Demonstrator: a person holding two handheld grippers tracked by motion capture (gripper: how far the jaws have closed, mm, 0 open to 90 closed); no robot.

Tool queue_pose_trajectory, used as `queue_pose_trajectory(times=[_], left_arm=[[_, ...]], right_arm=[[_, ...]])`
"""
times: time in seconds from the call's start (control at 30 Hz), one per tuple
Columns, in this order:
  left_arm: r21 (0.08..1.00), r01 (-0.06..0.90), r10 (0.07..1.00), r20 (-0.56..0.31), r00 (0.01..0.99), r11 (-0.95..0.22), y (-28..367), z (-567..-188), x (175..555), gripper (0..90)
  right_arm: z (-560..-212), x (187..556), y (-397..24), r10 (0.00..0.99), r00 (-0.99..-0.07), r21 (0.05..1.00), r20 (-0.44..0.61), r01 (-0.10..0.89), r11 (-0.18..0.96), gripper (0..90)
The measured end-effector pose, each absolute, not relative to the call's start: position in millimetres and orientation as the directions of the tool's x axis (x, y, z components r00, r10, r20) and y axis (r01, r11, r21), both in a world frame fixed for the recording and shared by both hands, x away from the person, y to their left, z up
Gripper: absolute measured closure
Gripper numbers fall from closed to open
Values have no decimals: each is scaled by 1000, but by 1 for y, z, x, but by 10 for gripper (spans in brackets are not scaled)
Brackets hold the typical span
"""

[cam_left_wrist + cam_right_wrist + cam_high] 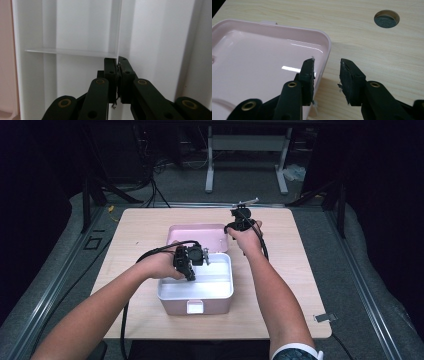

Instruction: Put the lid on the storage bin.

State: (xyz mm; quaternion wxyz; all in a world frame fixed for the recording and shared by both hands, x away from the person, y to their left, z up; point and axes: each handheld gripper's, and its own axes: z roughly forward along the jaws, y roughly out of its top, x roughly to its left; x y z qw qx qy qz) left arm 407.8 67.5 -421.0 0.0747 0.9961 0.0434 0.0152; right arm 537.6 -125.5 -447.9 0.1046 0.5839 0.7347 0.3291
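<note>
Nearest the person, a pink box (pixel 196 292) with a white inside sits on the desk (pixel 140 227). The left claw (pixel 191 268) reaches down into it, its jaws pinched tight on the thin edge of a white divider (pixel 75 52). Just behind the box lies the pink lid (pixel 197 234), hollow side up. Farther back, the right claw (pixel 327 75) hovers over the lid's rim, one jaw on each side, half open and gripping nothing.
</note>
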Motion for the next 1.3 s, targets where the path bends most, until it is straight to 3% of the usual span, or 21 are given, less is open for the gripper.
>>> queue_pose_trajectory(times=[0.2, 1.07, 1.17, 1.3], left_arm=[[149, 84, 89, 26, 996, -985, 67, -421, 408, 871], [150, 84, 89, 26, 996, -985, 68, -421, 407, 871], [149, 80, 85, 25, 996, -986, 68, -421, 408, 871], [149, 80, 84, 21, 996, -986, 68, -421, 408, 871]], right_arm=[[-455, 544, -124, 923, -286, 597, 258, 799, 80, 693], [-476, 555, -121, 885, -247, 512, 395, 859, 12, 657], [-474, 555, -123, 890, -244, 518, 385, 856, 10, 740], [-472, 554, -123, 895, -251, 527, 369, 850, 21, 745]])
